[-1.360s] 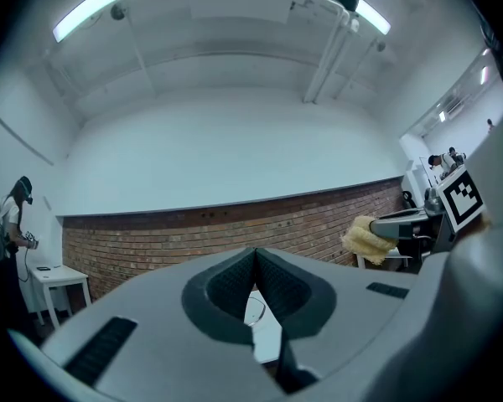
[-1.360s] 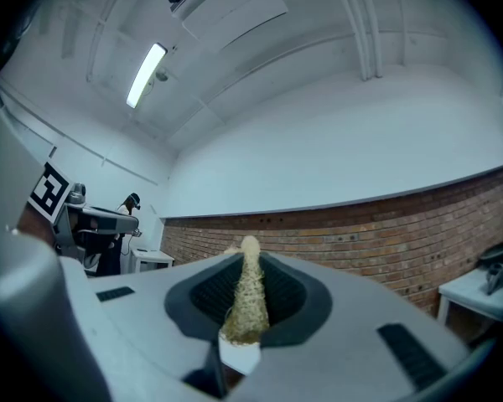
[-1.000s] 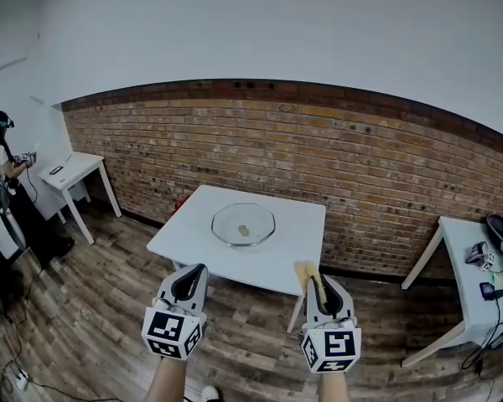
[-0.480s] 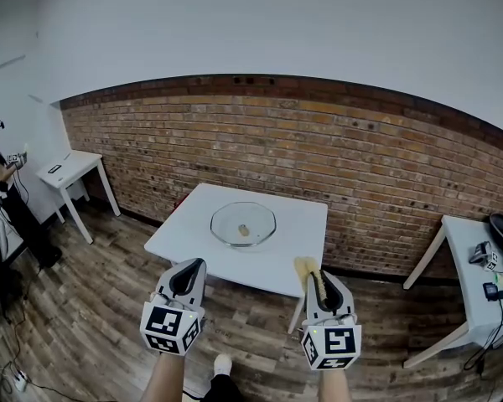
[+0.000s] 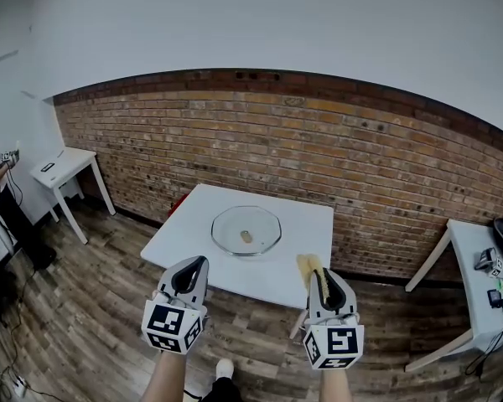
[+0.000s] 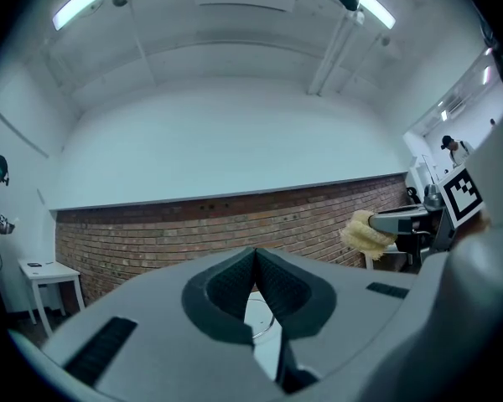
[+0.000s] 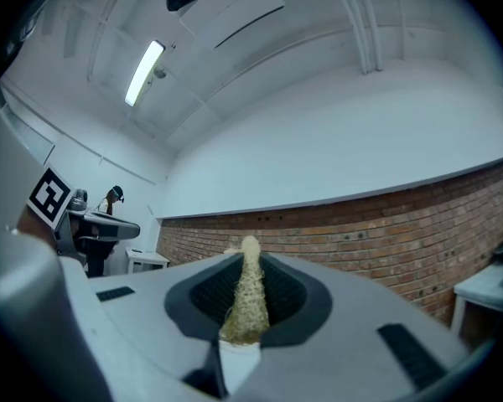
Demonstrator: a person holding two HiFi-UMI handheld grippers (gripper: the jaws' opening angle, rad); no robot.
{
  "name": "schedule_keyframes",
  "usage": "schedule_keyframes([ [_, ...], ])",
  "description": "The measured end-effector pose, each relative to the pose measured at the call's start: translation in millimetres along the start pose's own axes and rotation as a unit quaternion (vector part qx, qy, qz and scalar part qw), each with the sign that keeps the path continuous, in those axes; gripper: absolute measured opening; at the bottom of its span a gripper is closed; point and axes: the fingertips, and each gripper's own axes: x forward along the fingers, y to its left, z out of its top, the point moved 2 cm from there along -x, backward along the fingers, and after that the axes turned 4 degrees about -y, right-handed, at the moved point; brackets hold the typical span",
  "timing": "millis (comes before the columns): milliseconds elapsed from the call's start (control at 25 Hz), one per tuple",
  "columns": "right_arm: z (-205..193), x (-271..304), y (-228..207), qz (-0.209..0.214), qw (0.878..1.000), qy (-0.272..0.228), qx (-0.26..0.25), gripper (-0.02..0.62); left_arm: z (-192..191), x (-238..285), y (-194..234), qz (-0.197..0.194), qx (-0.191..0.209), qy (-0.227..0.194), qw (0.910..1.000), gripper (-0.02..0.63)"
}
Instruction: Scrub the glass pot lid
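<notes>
Right now the right gripper (image 5: 322, 280) has its jaws clamped on a yellowish fibrous scrubber (image 7: 248, 296). The scrubber stands edge-on between the pads, with its tip poking out past them. Left gripper (image 5: 193, 270): jaws pressed fully together, nothing between them. Both are held out roughly level in front of the person, side by side and well apart, over the wood floor (image 5: 92, 325). Neither is over the table yet. Ahead of both, on a white square table (image 5: 184, 233), lies the glass pot lid (image 5: 246, 230). It is flat on the top, toward the near half, and sits about midway between the two grippers' lines, so neither hand is clearly the nearer. The lid is round, so it has no long axis to line up with. A small tan piece at its middle (image 5: 246, 236) is most likely the knob; whether the lid is dome-up or inverted cannot be told from here. Nothing else shows in or on it, and the rest of the tabletop looks bare. Judgement: the coming move is straight forward and a little inward for each hand, with the scrubber hand going to the glass and the empty one free to steady the rim. Beyond stand a brick wall (image 5: 386, 174), a small side table at left (image 5: 63, 167) and another at right (image 5: 469, 241) carrying dark gear.
</notes>
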Motion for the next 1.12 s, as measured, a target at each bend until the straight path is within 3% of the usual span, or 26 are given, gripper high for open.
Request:
schedule_keyframes([
  [1120, -59.7, 181.4, 8.3, -0.032, 0.999, 0.034, 0.0, 0.058, -89.6, 157.3, 113.5, -0.042, -0.038, 0.046, 0.9973, 0.011],
])
